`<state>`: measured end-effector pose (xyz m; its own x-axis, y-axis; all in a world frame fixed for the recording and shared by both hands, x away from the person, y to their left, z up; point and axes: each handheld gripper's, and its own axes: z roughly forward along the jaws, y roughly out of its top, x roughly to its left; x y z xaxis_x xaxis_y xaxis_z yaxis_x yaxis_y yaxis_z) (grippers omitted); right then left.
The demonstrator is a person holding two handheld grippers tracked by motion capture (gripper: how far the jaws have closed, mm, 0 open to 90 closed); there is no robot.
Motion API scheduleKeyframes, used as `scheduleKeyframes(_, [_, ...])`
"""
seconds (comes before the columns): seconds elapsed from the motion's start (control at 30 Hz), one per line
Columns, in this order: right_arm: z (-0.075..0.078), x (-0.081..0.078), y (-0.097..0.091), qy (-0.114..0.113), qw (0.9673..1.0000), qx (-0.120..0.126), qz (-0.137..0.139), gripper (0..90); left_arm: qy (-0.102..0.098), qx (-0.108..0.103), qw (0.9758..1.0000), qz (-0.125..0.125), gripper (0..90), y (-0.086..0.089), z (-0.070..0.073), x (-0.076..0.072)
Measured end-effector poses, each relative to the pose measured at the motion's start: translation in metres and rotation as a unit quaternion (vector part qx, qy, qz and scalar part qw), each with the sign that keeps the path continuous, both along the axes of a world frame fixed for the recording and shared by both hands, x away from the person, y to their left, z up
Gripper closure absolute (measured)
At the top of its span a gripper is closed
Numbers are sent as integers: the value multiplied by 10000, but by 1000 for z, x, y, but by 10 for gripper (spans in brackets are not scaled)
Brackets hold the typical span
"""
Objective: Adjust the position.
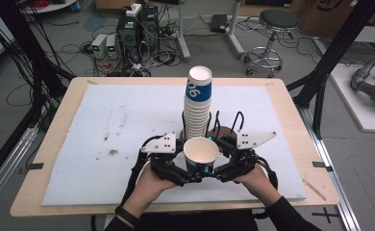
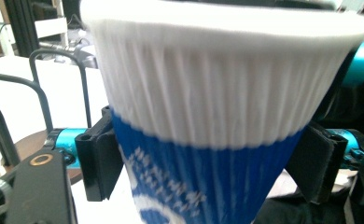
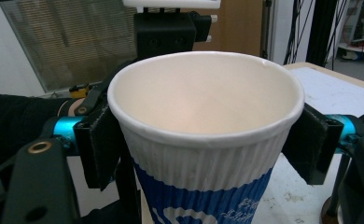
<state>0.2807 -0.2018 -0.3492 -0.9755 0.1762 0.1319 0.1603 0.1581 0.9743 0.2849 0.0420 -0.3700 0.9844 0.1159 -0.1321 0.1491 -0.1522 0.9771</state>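
The single paper cup (image 1: 201,153) stands upright near the front edge of the table, its open mouth up, held between the two grippers just in front of the tall stack of cups (image 1: 198,103). It is a ripple-walled cup, white above and blue below, so it should be very light, and its thin wall would buckle under a hard squeeze; the ribbing gives the pads some purchase, and the stiffest place to hold is just under the rolled rim. The right gripper (image 3: 203,140) is closed on the cup there, its pads pressed against the white band on either side. The left gripper (image 2: 208,158) straddles the cup lower down, at the line where white meets blue; its jaws sit close at either side, but I cannot tell whether they press or stand just clear. White lettering runs across the blue band, too blurred to read. On the stack's top cup large white digits look like "90". The white mat (image 1: 104,144) beneath carries a few brown stains.
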Motion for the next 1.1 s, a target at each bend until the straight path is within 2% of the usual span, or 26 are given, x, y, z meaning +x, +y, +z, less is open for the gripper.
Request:
scheduleKeyframes(0.33, [-1, -1, 1, -27, 10000, 2, 9, 214, -72, 47, 10000, -20, 254, 2, 1, 0])
scheduleKeyframes(0.5, [2, -1, -3, -131, 9998, -132, 63, 183, -117, 73, 9999, -54, 254, 4, 2, 1])
scheduleKeyframes(0.73, [4, 1, -10, -112, 9998, -95, 127, 183, -167, 108, 9998, -2, 255, 10, 4, 3])
scheduleKeyframes(0.87, [3, 4, -16, -137, 9998, -134, 82, 183, -145, 65, 9998, 96, 255, 16, 6, 4])
scheduleKeyframes(0.97, [0, 7, -20, -108, 9997, -210, 37, 183, -99, -59, 9998, 170, 255, 19, 8, 5])
scheduleKeyframes(1.1, [-5, 9, -20, -144, 9990, -420, 33, 184, -106, -105, 9996, 234, 255, 22, 11, 5])
